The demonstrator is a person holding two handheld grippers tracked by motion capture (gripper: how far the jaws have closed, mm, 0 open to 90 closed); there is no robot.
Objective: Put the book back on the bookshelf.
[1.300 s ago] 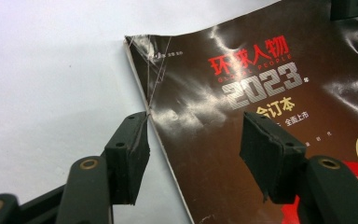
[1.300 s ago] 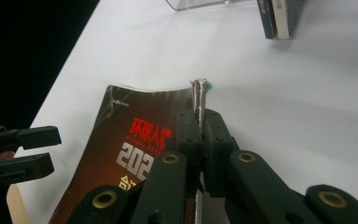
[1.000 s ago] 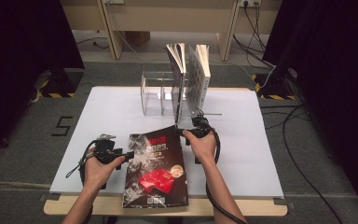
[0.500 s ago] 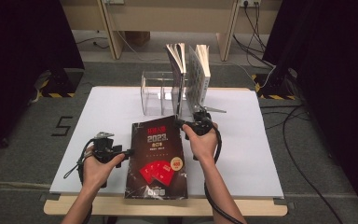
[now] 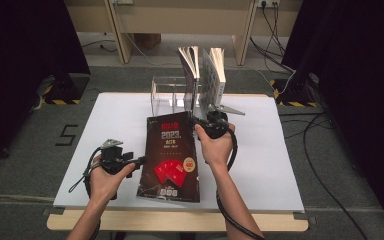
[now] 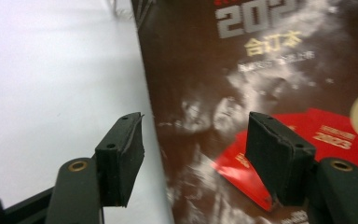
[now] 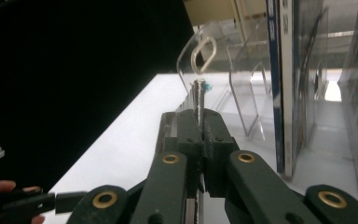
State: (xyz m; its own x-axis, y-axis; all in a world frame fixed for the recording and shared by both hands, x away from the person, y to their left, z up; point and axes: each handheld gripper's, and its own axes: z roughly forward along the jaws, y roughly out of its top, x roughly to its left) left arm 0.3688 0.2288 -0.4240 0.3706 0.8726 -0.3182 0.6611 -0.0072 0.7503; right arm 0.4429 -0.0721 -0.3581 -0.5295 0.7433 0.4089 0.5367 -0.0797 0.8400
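A dark book [image 5: 172,155] with "2023" and red cards on its cover lies face up on the white table [image 5: 280,150], its long side pointing at the rack. My right gripper [image 5: 196,122] is shut on the book's far right corner. In the right gripper view the jaws [image 7: 200,135] pinch the thin book edge [image 7: 199,98]. My left gripper [image 5: 139,161] stands open at the book's left edge. In the left gripper view [image 6: 196,154] one jaw is over the table and the other over the book cover [image 6: 261,70].
A clear acrylic rack [image 5: 162,92] with dividers stands at the table's far middle and holds two upright books [image 5: 190,65] [image 5: 215,67]. The rack [image 7: 223,70] is close ahead of the right gripper. Cables run across the floor at the right.
The book has slid away from the person toward the rack, carried by the right gripper, and its cover now lies straighter. The left gripper has stayed near the book's left edge.
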